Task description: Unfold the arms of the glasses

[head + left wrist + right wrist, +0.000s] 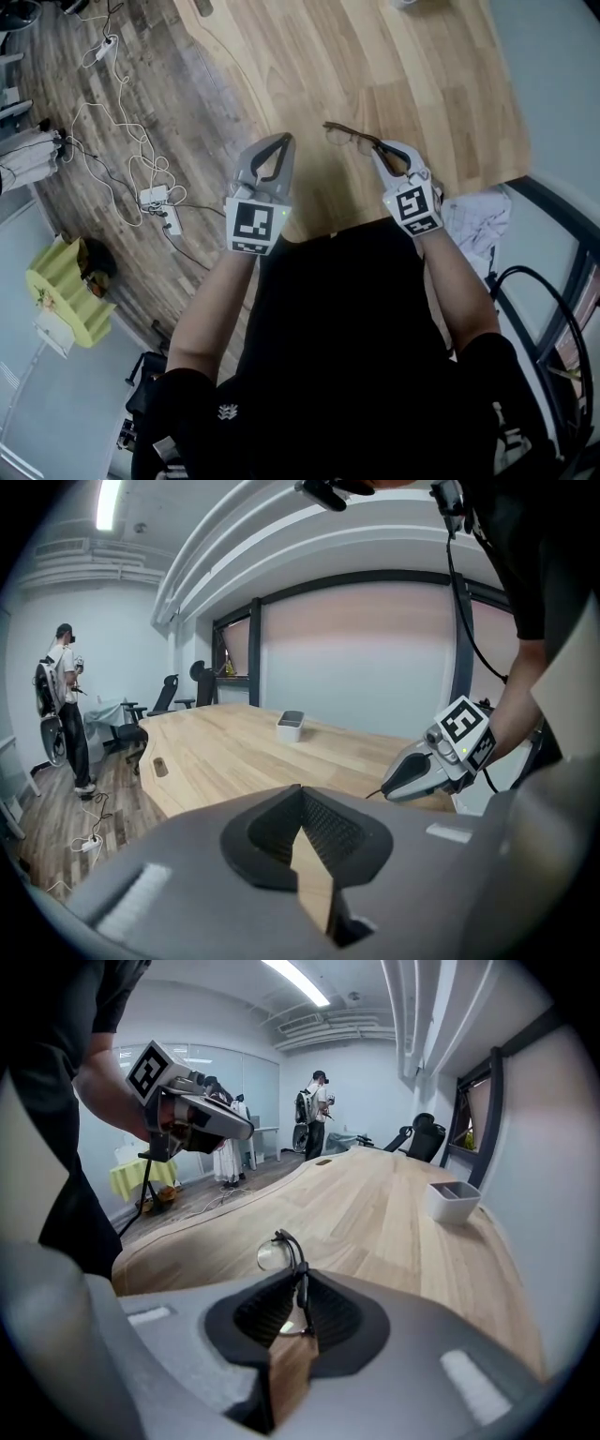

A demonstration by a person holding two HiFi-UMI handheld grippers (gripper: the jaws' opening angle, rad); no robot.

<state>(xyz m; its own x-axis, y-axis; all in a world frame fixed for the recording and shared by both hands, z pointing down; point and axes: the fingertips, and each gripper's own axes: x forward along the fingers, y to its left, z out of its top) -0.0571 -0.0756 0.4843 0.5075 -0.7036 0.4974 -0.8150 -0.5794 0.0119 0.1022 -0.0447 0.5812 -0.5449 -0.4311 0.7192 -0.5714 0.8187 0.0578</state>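
Thin dark-rimmed glasses (pixel 345 134) lie on the light wooden table (pixel 412 66) near its front edge. My right gripper (pixel 378 150) is shut on the glasses' right end. In the right gripper view the frame (pixel 298 1283) runs up between the pads, and a round lens (pixel 271 1255) sticks out beyond them. My left gripper (pixel 283 141) hangs shut and holds nothing, a short way left of the glasses, over the table's edge. Its pads meet in the left gripper view (pixel 302 801), where the right gripper (pixel 424 769) shows at the right.
A small white box (pixel 453 1200) stands farther along the table. Crumpled white material (pixel 478 216) lies at the table's right corner. Cables and a power strip (pixel 155 199) trail on the floor at the left. A person (pixel 319 1101) stands far off by office chairs.
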